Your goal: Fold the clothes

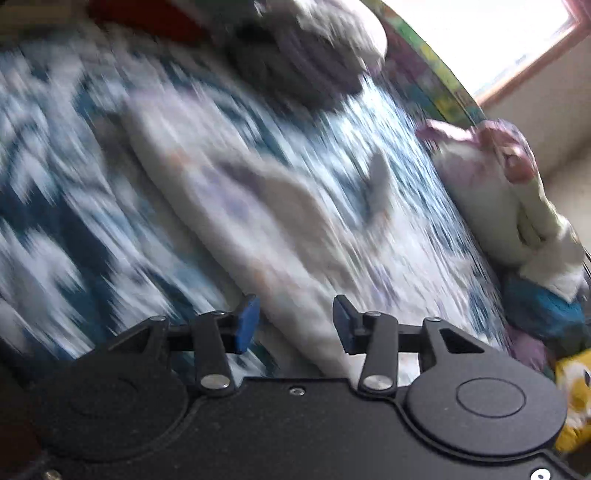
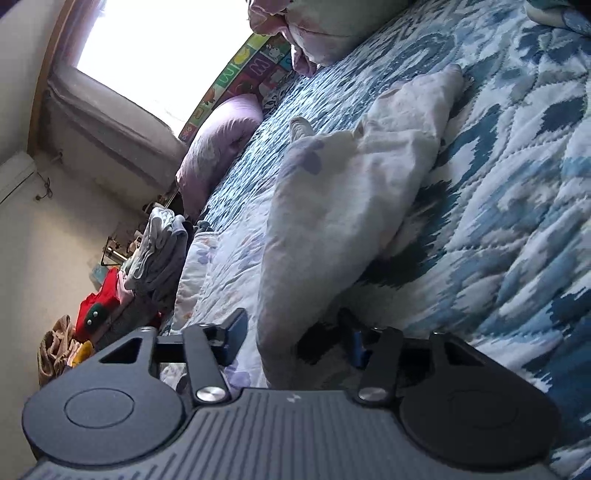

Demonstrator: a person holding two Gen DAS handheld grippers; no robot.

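Garment: a pale white cloth with faint lilac flower prints [image 2: 343, 206], lying crumpled in a long strip on the bed; its near end reaches down between the right gripper's fingers, its far end tapers to a point farther up the quilt. In the left wrist view the same pale strip [image 1: 236, 206] runs diagonally across the bed, heavily blurred.
Bed cover: a quilted spread in blue and white blotches [image 2: 517, 192], under the garment and filling most of both views.
Window: a bright pane with a brown frame [image 2: 155, 48] beyond the bed; also at the top right of the left wrist view [image 1: 491, 40].
Pillows: a lilac one [image 2: 218, 147] at the bed's far edge, and a pale one with pink trim [image 2: 325, 33] near the top.
Clothes pile: grey and pale pieces heaped [image 2: 159, 254] beside the bed, with something red [image 2: 99, 302] just below them.
Right gripper: [image 2: 295, 339] jaws wide apart, the garment's near end lying between the blue pads without being pinched.
Left gripper: [image 1: 295, 325] jaws wide apart above the blurred strip, gripping nothing; whether the pads touch the cloth cannot be told.
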